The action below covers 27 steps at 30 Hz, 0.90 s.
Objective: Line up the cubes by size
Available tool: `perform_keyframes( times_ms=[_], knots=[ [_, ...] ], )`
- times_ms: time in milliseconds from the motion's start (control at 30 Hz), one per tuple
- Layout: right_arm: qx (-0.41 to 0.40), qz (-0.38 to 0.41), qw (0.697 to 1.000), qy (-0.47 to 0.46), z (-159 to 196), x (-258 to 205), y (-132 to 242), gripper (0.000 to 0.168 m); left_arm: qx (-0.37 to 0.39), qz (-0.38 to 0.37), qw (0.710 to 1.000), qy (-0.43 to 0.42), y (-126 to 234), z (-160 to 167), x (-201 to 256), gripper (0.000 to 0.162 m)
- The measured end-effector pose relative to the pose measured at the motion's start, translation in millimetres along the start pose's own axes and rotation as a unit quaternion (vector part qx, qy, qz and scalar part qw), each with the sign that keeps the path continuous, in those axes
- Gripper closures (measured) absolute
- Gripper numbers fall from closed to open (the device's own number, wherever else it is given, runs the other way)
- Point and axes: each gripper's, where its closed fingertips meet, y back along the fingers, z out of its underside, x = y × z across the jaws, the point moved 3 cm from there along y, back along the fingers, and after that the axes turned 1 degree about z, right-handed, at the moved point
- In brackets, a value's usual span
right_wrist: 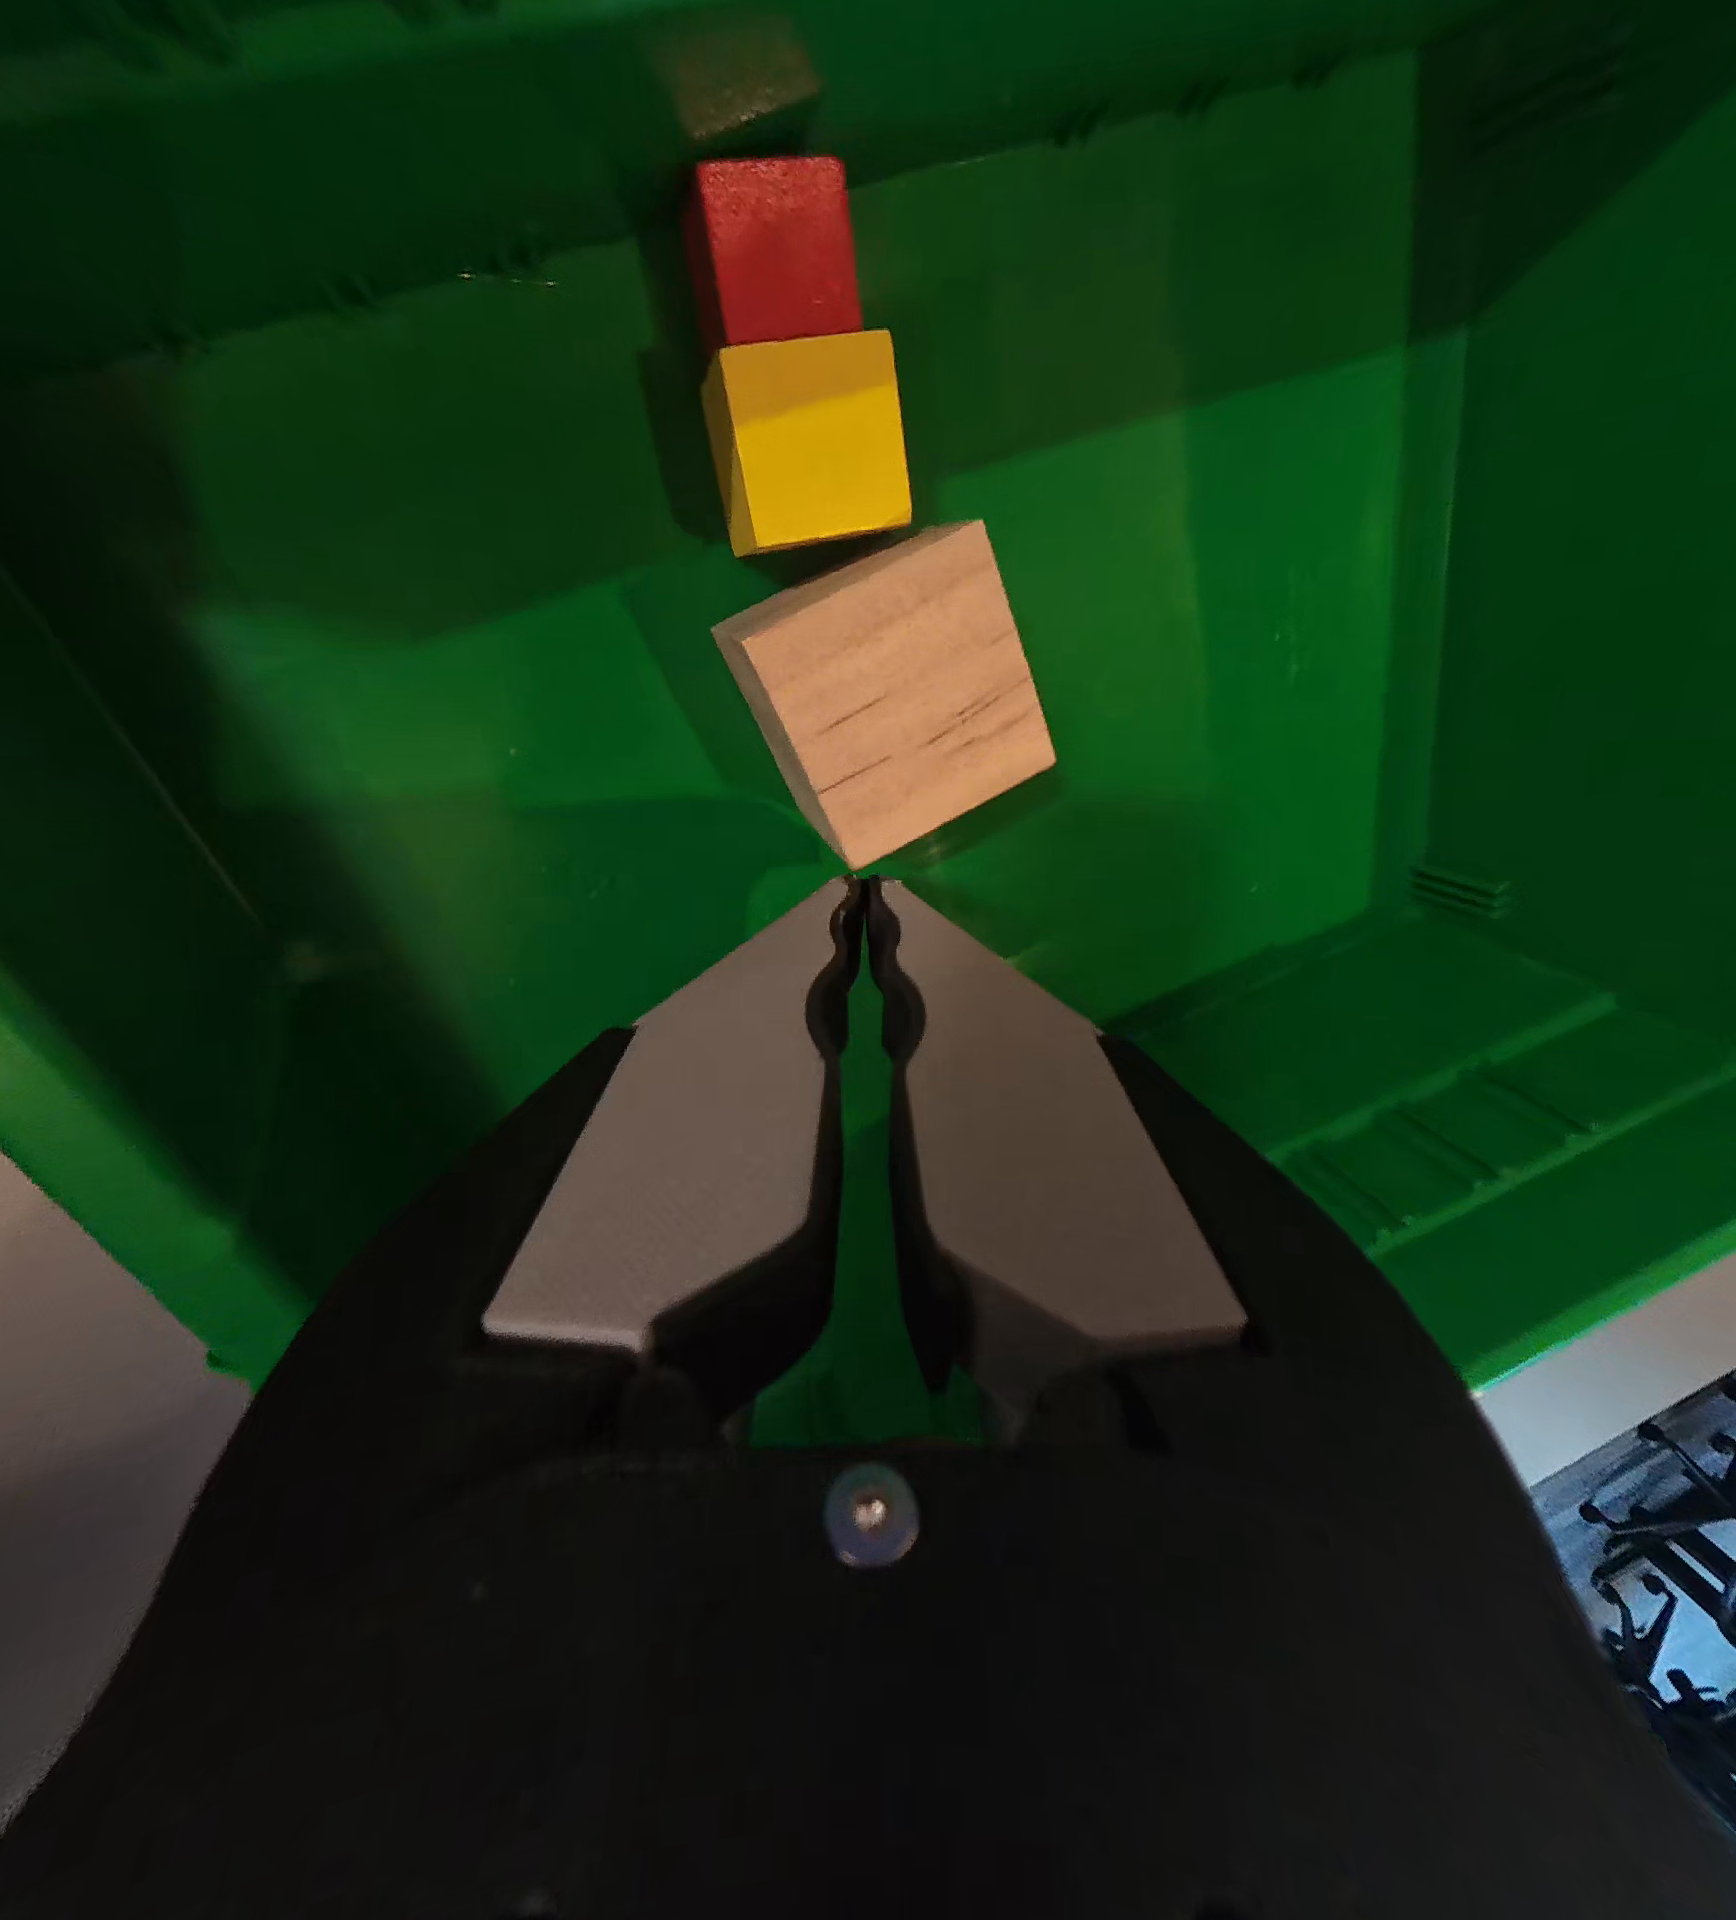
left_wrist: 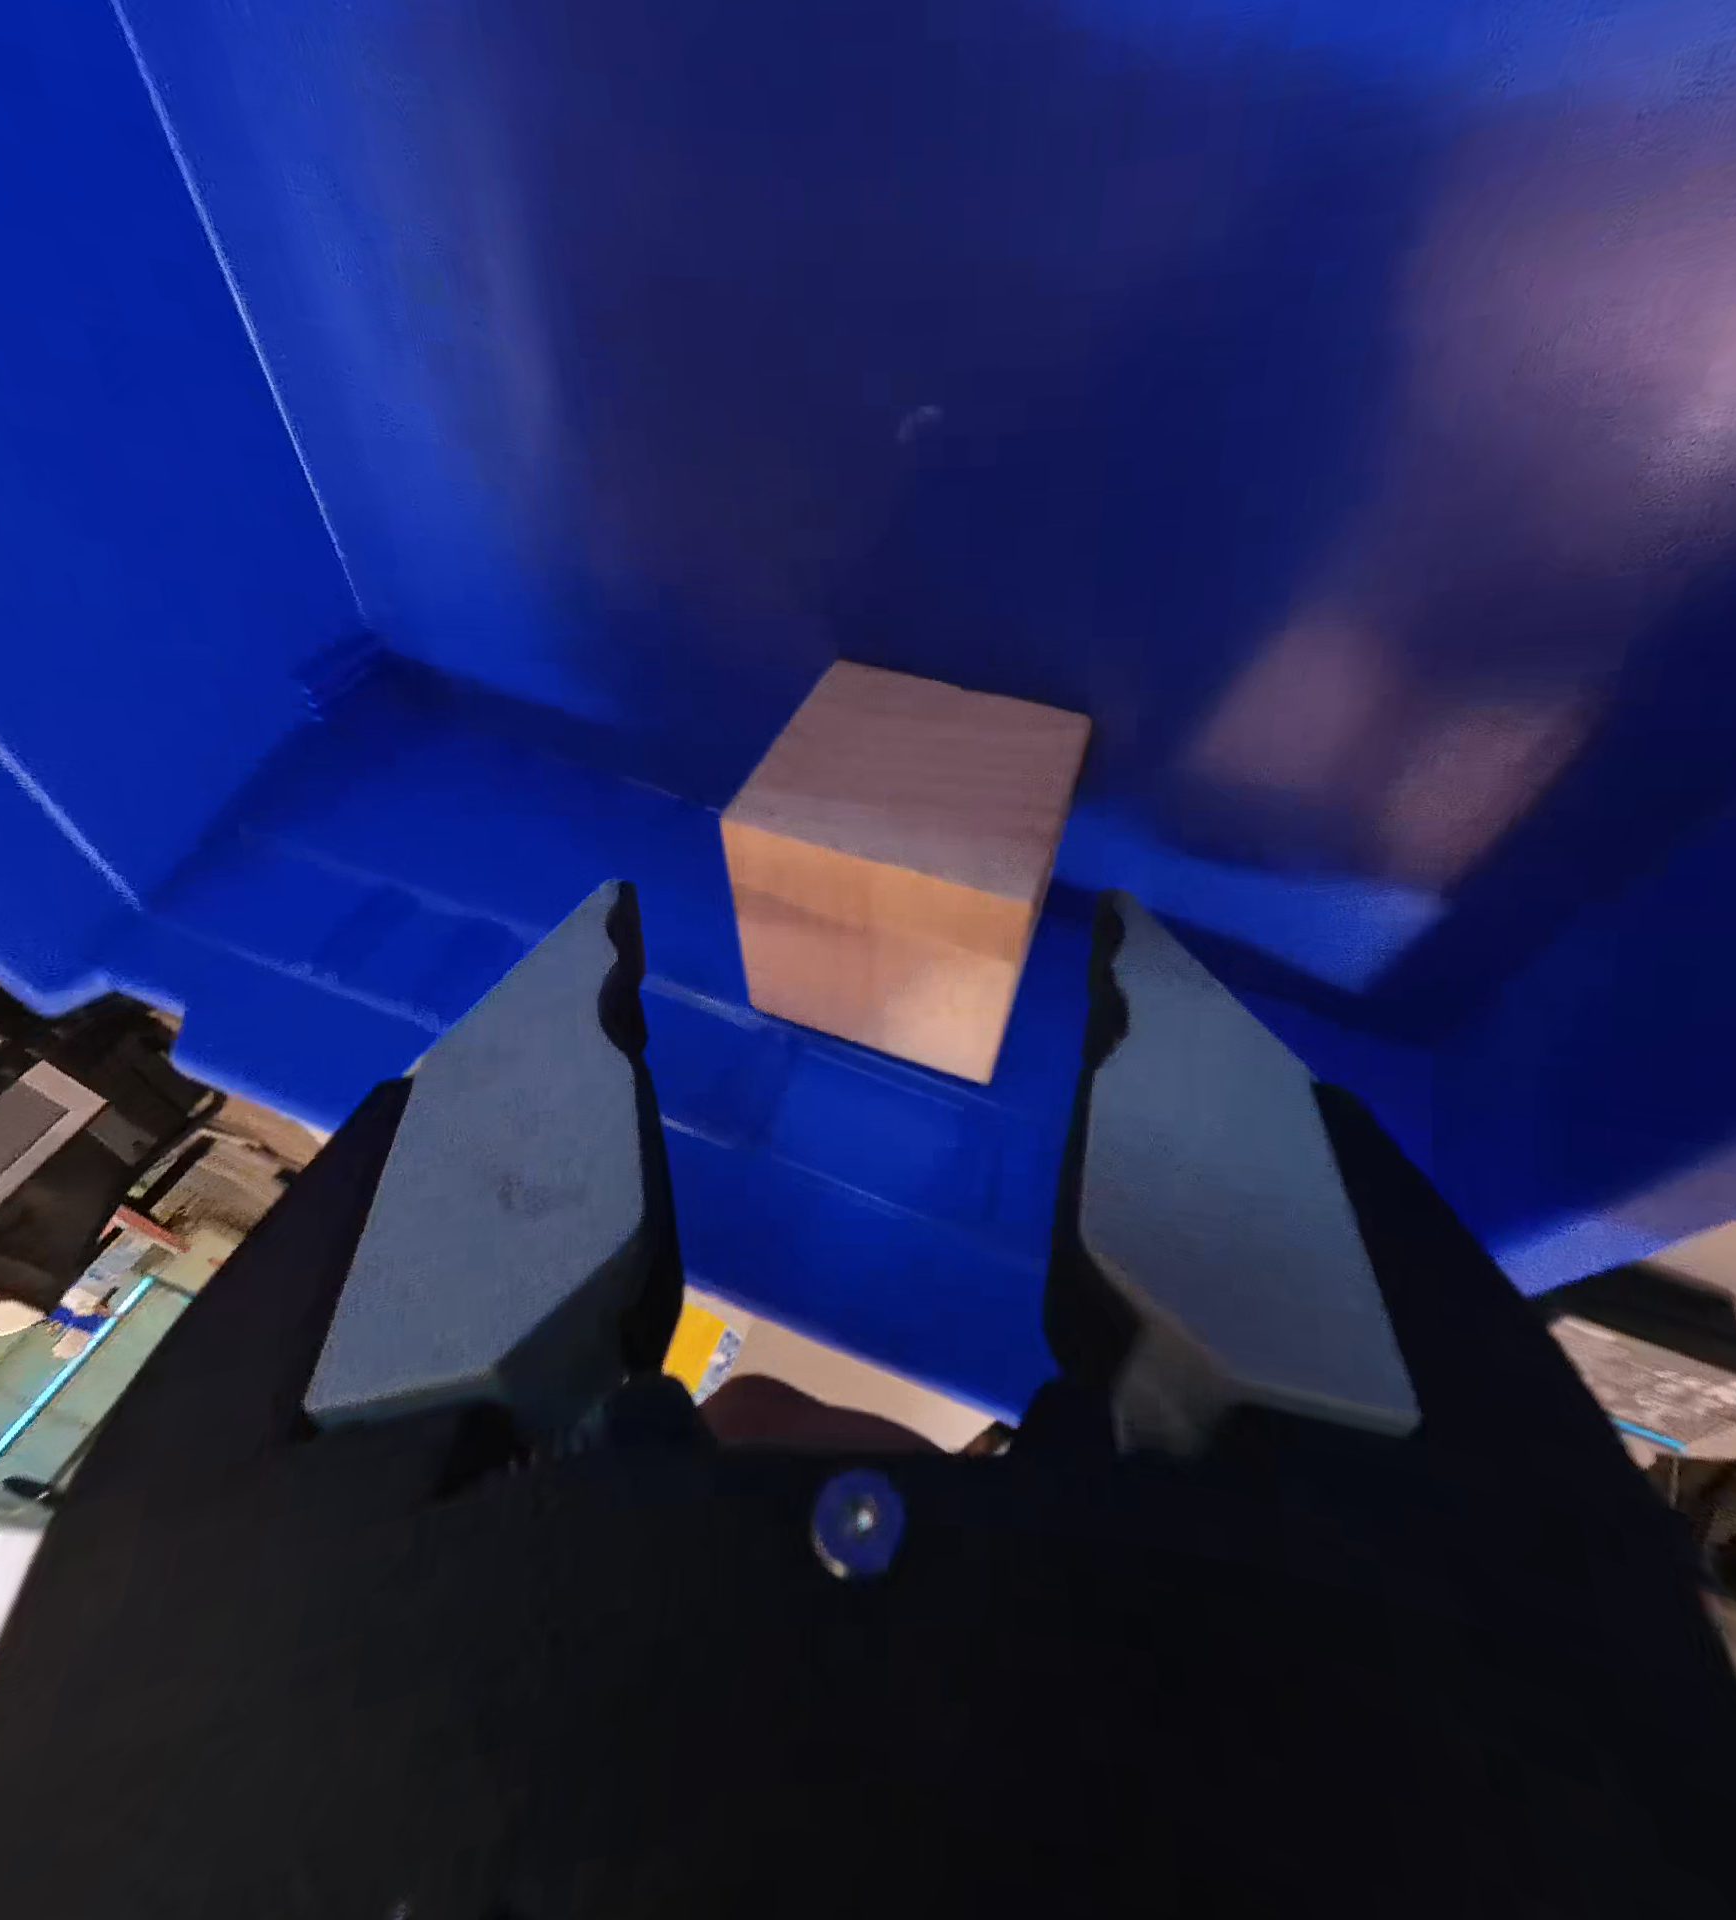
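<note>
Currently we log two bins and five cubes.

Item one: plain wooden cube [left_wrist: 895, 873], standing alone on the floor of the blue bin [left_wrist: 428, 520], close to its back wall. We judge it light, rigid and not fragile; the bare wood should give fair friction. No long axis, as all edges look equal. It sits flat, one vertical edge turned slightly toward the camera, so a grip across two opposite side faces needs a small twist of the wrist. The left claw [left_wrist: 869, 935] is spread wide, empty, tips either side of the cube's near face and just short of it.

Item two: a row in the green bin [right_wrist: 1363, 623] running away from the camera, namely large plain wooden cube [right_wrist: 890, 691], yellow cube [right_wrist: 812, 442], red cube [right_wrist: 776, 255], then a dark cube [right_wrist: 739, 88], dim and blurred. Sizes shrink with distance, though perspective adds to that. The large cube sits skewed to the row line, a corner pointing at the right claw [right_wrist: 864, 883], which is closed and empty, tips meeting just beside that corner; we cannot tell whether they touch.

Painted cubes may be slicker, we judge.
</note>
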Motion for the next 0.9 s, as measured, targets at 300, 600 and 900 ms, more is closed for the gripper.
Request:
perform_keyframes(
  times_ms=[300,600,900],
  knots=[
    [0.026,-0.028,0.999,0.007,-30,-8,2,0.168,-0.039,0.052,0.997,-0.05,-20,-6,6,0.094],
    [0.001,-0.016,1.0,0.024,-10,-13,10,0.168,0.218,-0.067,0.974,0.016,67,-36,0,0.094],
    [-0.02,-0.029,0.999,-0.029,22,7,10,0.168,0.337,-0.142,0.931,0.002,134,-46,28,0.093]
  ],
)
